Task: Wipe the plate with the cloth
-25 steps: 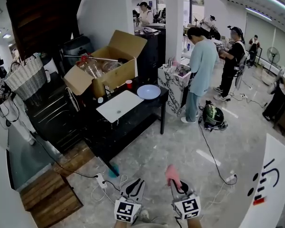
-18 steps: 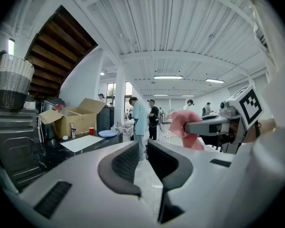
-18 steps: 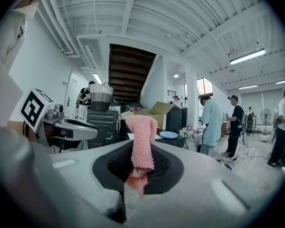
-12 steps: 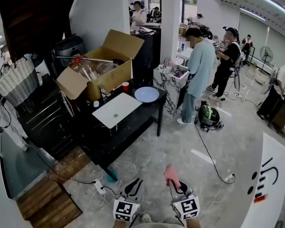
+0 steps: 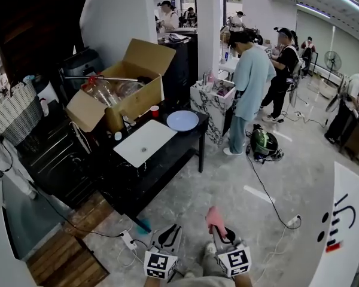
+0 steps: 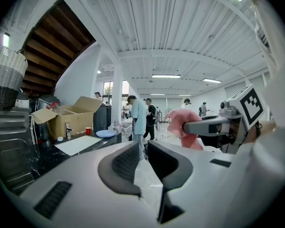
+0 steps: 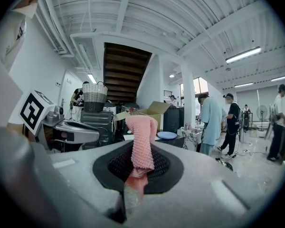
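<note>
The pale blue plate (image 5: 183, 121) lies on the right end of the black table (image 5: 167, 155), several steps ahead of me; it is also in the left gripper view (image 6: 106, 133) and the right gripper view (image 7: 167, 135). Both grippers are held low and close to my body, far from the table. My right gripper (image 5: 217, 227) (image 7: 140, 163) is shut on a pink cloth (image 5: 215, 217) (image 7: 141, 141), which sticks up out of the jaws. My left gripper (image 5: 169, 232) (image 6: 142, 151) is shut with nothing in it, only a thin slit between its pads.
A white board (image 5: 145, 142) lies on the table beside the plate, with a red cup (image 5: 154, 109) and an open cardboard box (image 5: 116, 91) behind it. Cables and a power strip (image 5: 130, 240) run across the floor. A person in a light blue shirt (image 5: 250, 79) stands beyond the table's right end.
The view has drifted slightly, so the table and box sit a little further left. Both grippers keep the same pose, the right one still holding the cloth.
</note>
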